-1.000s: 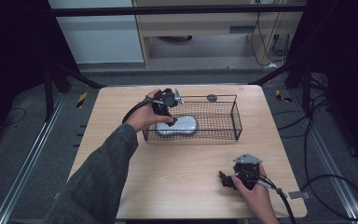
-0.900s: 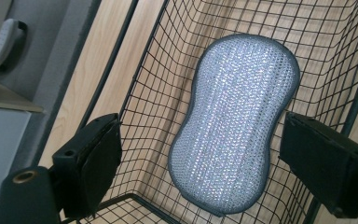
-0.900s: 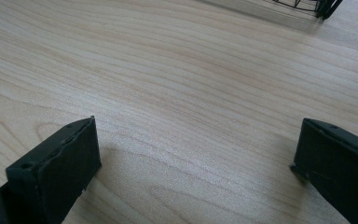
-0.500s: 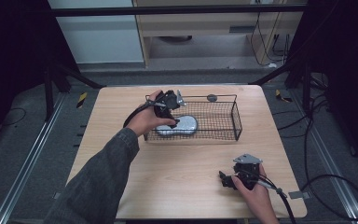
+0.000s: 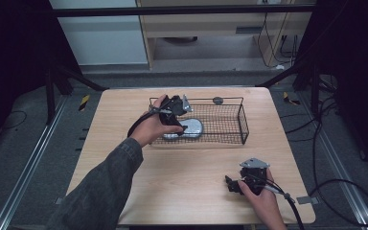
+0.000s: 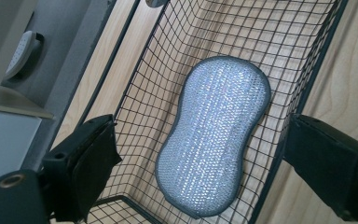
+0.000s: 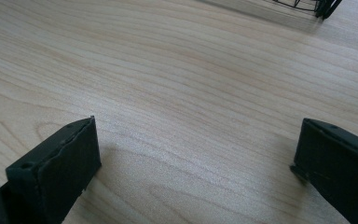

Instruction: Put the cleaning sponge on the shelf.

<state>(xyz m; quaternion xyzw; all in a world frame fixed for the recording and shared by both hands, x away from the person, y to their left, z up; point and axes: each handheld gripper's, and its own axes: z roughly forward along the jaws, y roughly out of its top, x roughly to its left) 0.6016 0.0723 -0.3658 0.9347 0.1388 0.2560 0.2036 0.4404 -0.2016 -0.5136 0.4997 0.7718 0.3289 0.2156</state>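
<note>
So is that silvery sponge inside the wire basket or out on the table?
Inside. The sponge lies flat on the floor of the wire basket, mesh walls around it.

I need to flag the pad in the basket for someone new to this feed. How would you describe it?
On the wooden table stands a black wire basket. In its left end, below the open left gripper, lies the scrubbing pad. It is silvery grey, sparkly and peanut-shaped, with a dark edge.
</note>
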